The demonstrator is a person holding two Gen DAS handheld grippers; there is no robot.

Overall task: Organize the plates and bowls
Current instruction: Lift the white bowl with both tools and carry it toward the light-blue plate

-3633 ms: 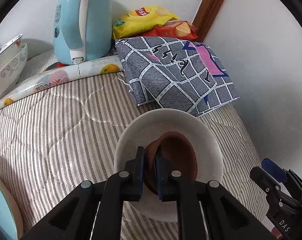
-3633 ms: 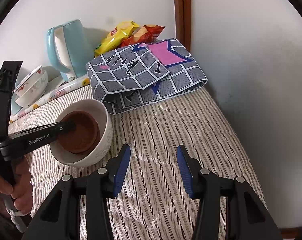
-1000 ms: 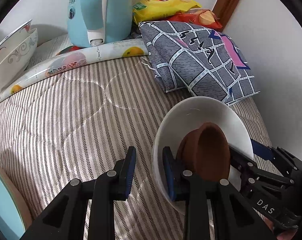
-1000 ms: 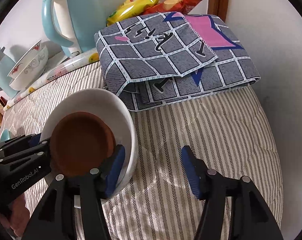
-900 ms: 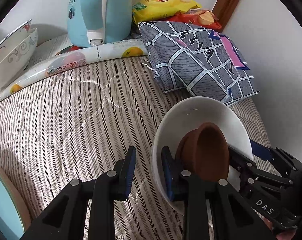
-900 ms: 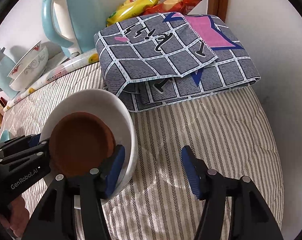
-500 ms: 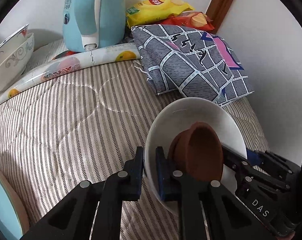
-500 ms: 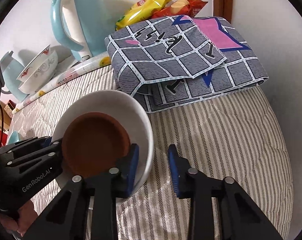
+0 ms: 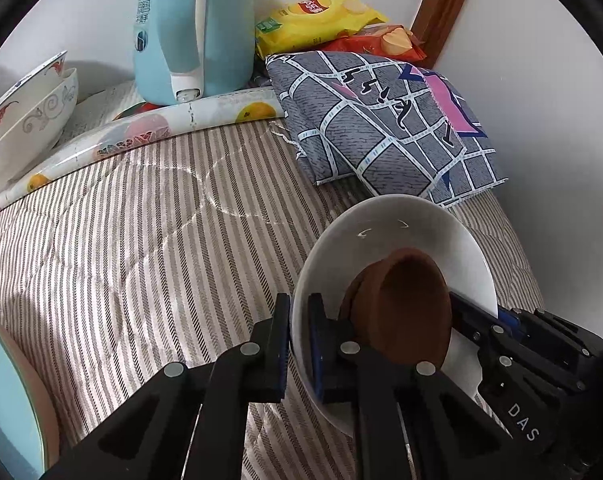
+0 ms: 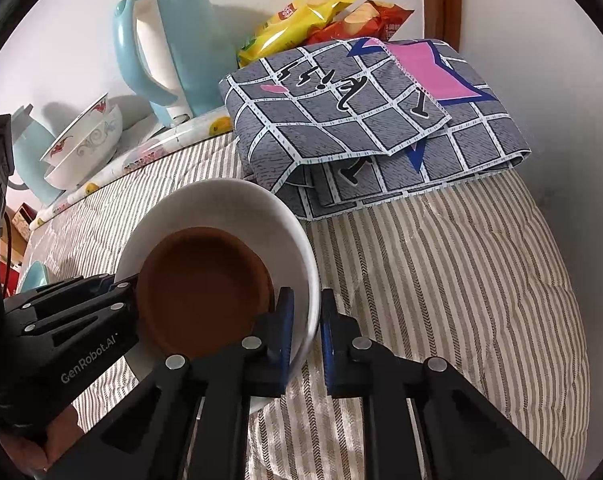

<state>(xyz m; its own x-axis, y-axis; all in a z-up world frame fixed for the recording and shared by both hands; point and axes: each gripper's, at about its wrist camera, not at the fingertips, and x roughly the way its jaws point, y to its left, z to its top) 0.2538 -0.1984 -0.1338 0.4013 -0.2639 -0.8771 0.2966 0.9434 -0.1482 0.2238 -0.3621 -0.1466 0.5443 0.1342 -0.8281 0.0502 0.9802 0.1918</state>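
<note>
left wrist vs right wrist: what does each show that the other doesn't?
Left wrist only: a teal plate rim at the lower left edge.
Right wrist only: a second pale blue jug behind the patterned bowls, and a hand on the left gripper.
Both: white bowl holding a brown bowl, pinched on opposite rims, kettle, folded cloth, snack bags.

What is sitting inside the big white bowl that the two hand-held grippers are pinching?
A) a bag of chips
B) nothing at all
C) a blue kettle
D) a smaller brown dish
D: a smaller brown dish lies tilted inside the white bowl, whose rim is pinched on opposite sides by the left hand-held gripper and the right hand-held gripper.
</note>
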